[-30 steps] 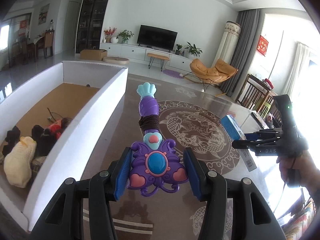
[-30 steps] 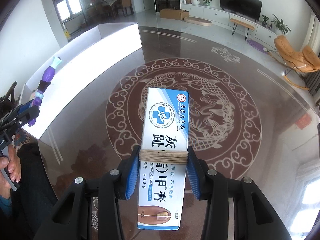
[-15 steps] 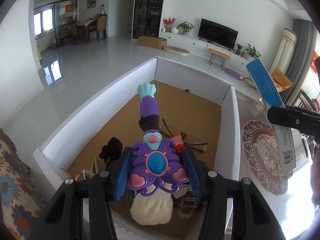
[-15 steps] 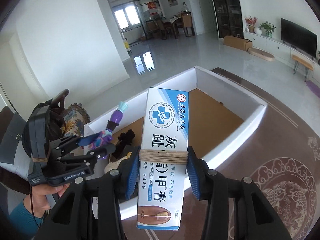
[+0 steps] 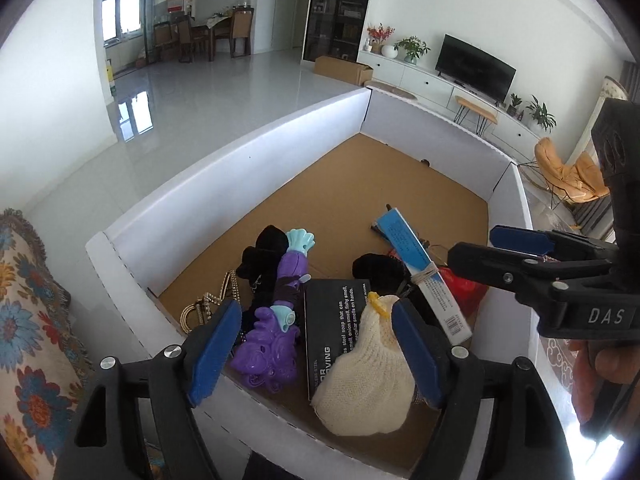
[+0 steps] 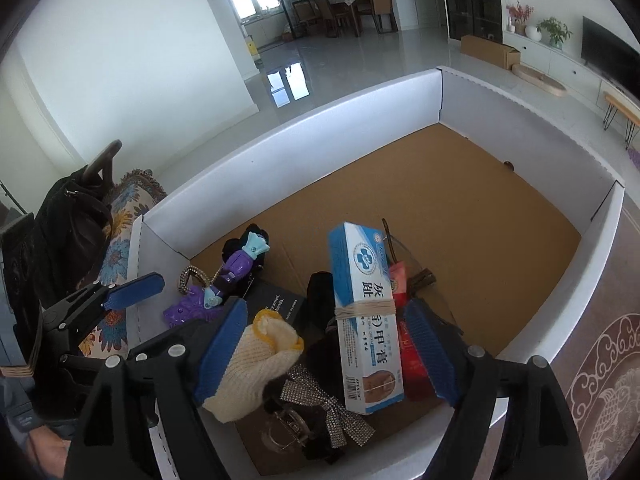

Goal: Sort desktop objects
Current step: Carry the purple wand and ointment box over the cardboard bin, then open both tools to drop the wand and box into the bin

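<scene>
A white-walled cardboard box (image 5: 240, 152) with a brown floor holds the sorted things. The purple toy wand (image 5: 280, 312) lies in its near left corner, free of my left gripper (image 5: 316, 348), which is open above the box's near end. The blue and white nail cream box (image 6: 364, 312) lies tilted on the pile, free of my right gripper (image 6: 328, 356), which is open around it. The wand also shows in the right wrist view (image 6: 224, 280), and the cream box in the left wrist view (image 5: 420, 276).
The pile also holds a cream knitted item (image 5: 368, 368), a black soap box (image 5: 332, 320), black cloth (image 5: 264, 252), a red packet (image 6: 408, 344), a rhinestone bow (image 6: 328, 404) and a chain (image 5: 208, 304). A floral cushion (image 5: 28, 320) lies left of the box.
Both grippers opened over the box. The wand dropped into the near left corner and the cream box dropped onto the pile. Both grippers moved lower over the box's near end.
</scene>
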